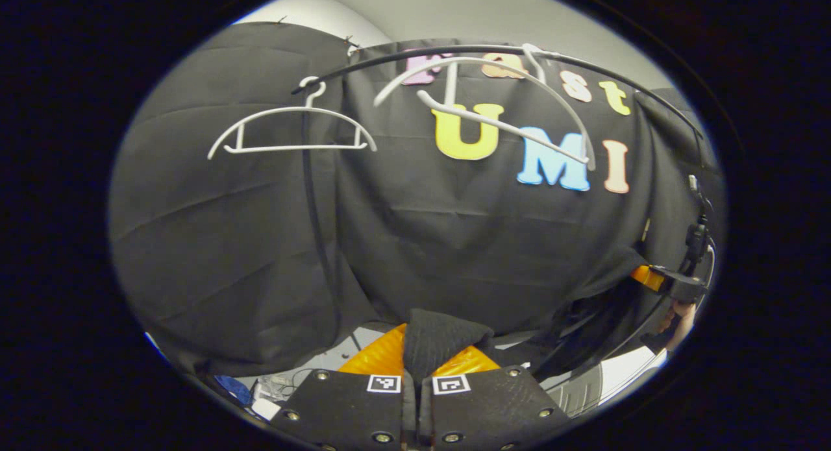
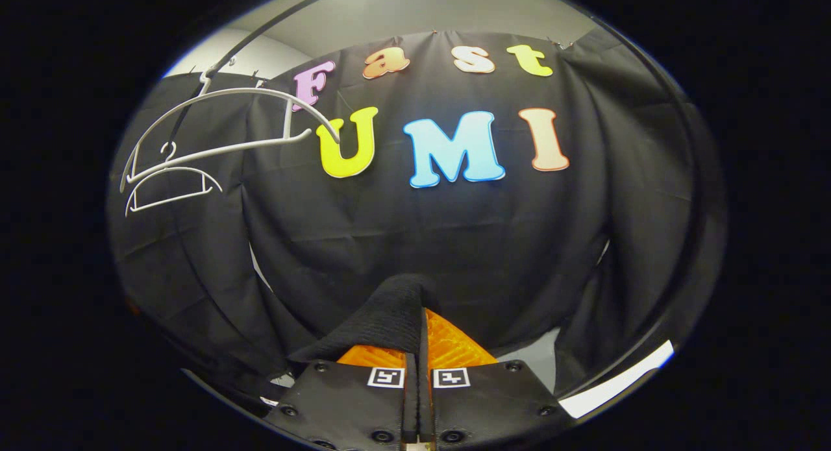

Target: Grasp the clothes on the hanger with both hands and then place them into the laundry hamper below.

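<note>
Black knitted garment [image 1: 436, 339], judged soft, light and limp, is pinched at a fold between the closed left tongs [image 1: 417, 366] and likewise between the closed right tongs [image 2: 421, 347], off the white hangers [image 1: 292, 130], so sagging is expected between grips.

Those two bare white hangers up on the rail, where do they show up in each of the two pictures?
Left gripper view: smaller hanger upper left, hanging level; larger hanger top centre, tilted, both on the dark rail.
Right gripper view: both at the upper left edge, larger hanger above, smaller hanger below it.
Shared landmark: the booth's black cloth wall behind them in both views.
</note>
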`<state>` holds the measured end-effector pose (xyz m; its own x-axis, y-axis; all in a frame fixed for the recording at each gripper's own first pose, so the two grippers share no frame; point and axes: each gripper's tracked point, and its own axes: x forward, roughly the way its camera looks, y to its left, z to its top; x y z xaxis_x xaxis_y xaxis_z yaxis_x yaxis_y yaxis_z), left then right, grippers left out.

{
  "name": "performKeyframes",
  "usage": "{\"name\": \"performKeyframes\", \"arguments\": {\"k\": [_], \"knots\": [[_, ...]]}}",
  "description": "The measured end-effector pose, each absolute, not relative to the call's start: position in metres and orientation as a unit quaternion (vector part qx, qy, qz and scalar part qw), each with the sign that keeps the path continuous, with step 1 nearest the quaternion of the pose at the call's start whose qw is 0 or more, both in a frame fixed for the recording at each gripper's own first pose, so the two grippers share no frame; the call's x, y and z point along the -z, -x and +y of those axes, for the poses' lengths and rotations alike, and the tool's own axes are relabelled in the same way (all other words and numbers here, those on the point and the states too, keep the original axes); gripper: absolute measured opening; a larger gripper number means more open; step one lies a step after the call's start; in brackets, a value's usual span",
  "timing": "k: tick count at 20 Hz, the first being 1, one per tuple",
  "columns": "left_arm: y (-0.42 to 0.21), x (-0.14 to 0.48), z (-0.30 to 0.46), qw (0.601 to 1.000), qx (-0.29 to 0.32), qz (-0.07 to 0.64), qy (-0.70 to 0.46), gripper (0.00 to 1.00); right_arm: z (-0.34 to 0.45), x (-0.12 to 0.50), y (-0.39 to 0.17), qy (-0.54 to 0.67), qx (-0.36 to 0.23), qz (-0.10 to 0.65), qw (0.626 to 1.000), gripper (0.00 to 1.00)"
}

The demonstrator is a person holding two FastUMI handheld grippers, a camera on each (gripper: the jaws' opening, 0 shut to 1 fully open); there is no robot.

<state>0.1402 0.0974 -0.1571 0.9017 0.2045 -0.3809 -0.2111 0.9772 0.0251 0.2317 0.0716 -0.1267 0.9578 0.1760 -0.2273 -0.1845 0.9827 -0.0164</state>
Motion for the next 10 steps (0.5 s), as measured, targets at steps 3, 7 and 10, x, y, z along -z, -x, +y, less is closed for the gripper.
{"name": "performKeyframes", "arguments": {"k": [3, 7, 10], "knots": [[-0.144, 0.17, 0.077, 0.979, -0.04, 0.202, 0.011, 0.03, 0.062, 0.133, -0.183, 0.032, -0.058, 0.126, 0.99, 0.02], [-0.141, 0.193, 0.062, 0.977, 0.035, 0.212, 0.016, 0.04, 0.061, 0.151, -0.133, 0.041, -0.027, 0.157, 0.986, 0.0], [-0.139, 0.215, 0.056, 0.972, 0.059, 0.227, 0.025, 0.04, 0.071, 0.177, -0.104, 0.051, -0.027, 0.203, 0.977, 0.02]]}}
